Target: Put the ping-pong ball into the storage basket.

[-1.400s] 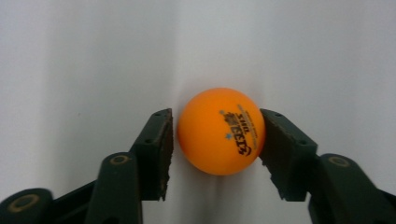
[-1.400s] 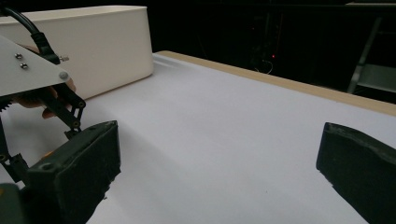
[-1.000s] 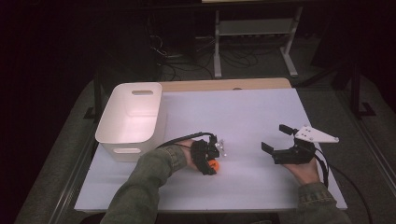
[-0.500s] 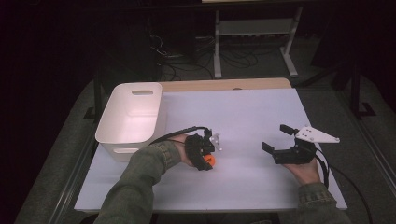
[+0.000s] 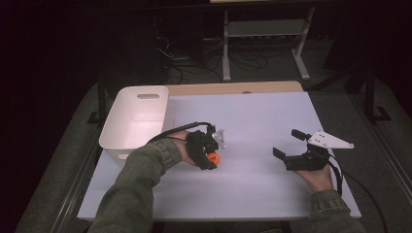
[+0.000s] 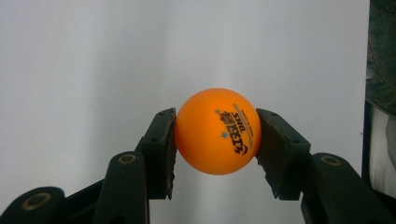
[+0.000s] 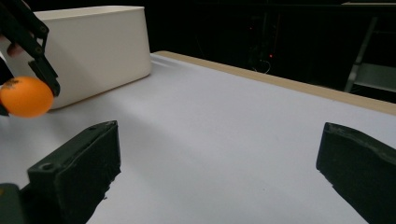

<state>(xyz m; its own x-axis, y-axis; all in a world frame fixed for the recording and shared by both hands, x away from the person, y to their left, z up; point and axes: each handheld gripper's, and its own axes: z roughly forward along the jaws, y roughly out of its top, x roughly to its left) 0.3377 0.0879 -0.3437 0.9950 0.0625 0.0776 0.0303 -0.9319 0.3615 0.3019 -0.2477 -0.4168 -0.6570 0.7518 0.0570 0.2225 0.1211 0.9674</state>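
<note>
High view: white worktop (image 5: 252, 121), white bin (image 5: 133, 121) at its left, right tongs (image 5: 290, 145) spread empty, left tongs (image 6: 215, 135) clamped on the orange ball (image 6: 218, 131) above the sheet. A smooth sphere could squirt out sideways.

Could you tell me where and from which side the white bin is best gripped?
Grip the white bin at its top rim, one jaw inside and one outside the thin wall, coming from above. The near long rim, facing the open right gripper, looks easiest; the wide body would likely not fit between the jaws.
</note>
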